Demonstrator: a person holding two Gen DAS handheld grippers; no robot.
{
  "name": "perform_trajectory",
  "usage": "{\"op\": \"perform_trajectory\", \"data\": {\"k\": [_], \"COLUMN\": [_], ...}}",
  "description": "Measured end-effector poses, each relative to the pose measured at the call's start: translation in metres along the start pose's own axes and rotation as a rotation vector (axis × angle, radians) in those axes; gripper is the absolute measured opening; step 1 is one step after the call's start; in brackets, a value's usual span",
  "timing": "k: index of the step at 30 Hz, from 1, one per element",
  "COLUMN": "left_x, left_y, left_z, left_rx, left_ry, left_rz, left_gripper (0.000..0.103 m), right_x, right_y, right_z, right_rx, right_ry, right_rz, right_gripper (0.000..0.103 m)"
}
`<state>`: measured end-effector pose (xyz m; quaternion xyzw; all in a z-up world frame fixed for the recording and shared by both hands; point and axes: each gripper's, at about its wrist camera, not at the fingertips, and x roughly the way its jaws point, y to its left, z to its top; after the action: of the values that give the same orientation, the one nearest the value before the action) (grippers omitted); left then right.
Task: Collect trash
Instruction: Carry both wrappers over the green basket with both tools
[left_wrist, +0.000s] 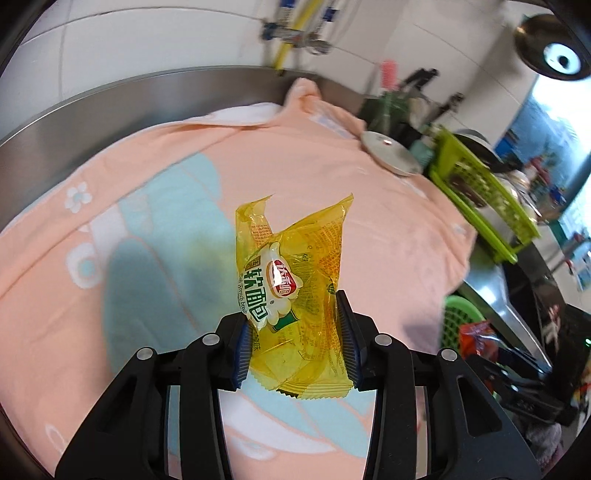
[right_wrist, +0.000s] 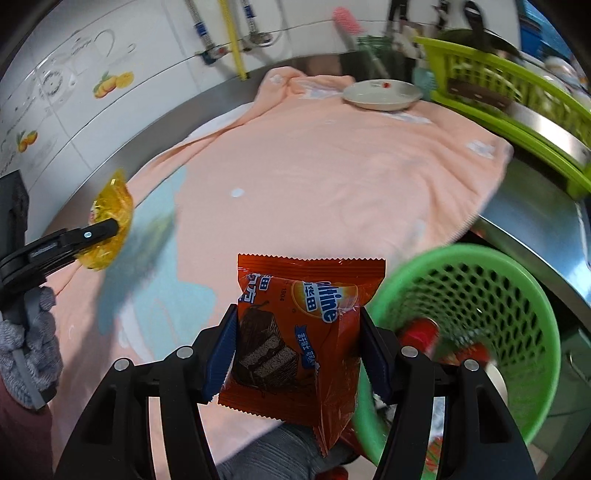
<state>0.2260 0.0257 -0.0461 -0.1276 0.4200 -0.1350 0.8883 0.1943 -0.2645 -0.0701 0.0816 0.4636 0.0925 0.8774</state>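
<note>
My left gripper (left_wrist: 295, 321) is shut on a crumpled yellow bread wrapper (left_wrist: 291, 280) and holds it above the pink towel (left_wrist: 388, 221). The same wrapper (right_wrist: 110, 225) and left gripper show at the left of the right wrist view. My right gripper (right_wrist: 297, 332) is shut on an orange Ovaltine cake wrapper (right_wrist: 299, 332), held above the towel's near edge. A round green mesh bin (right_wrist: 476, 295) with red wrappers inside stands just to the right of it; the bin also shows in the left wrist view (left_wrist: 461, 317).
The towel (right_wrist: 314, 184) covers a steel counter against a tiled wall. A white plate (right_wrist: 382, 95) sits at the towel's far end. A lime green crate (right_wrist: 517, 96) stands at the right. Pipes hang on the wall behind.
</note>
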Motion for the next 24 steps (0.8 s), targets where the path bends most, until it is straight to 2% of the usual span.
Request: {"op": "perform_trajectory", "data": {"k": [2, 9, 16, 24], "left_x": [-0.004, -0.005, 0.003, 0.018], "left_y": [-0.014, -0.066, -0.117, -0.164], "left_z": [-0.005, -0.021, -0.036, -0.061], "left_rx": [0.025, 0.088, 0.165, 0.239], "left_ry": [-0.004, 0.015, 0.05, 0.109], "left_rz": [-0.007, -0.099, -0.164, -0.208], "left_gripper": [0.04, 0.04, 0.04, 0.04], "right_x": [-0.009, -0.029, -0.035, -0.037], "right_y": [-0.022, -0.08, -0.113, -0.133], "right_z": [-0.009, -0.032, -0.041, -0.035], "right_rx": [0.024, 0.089, 0.165, 0.224], "right_ry": [-0.001, -0.009, -0.014, -0.03], "right_rz": [-0.031, -0.135, -0.183, -0.179], "right_gripper": [0.059, 0.059, 0.059, 0.061]}}
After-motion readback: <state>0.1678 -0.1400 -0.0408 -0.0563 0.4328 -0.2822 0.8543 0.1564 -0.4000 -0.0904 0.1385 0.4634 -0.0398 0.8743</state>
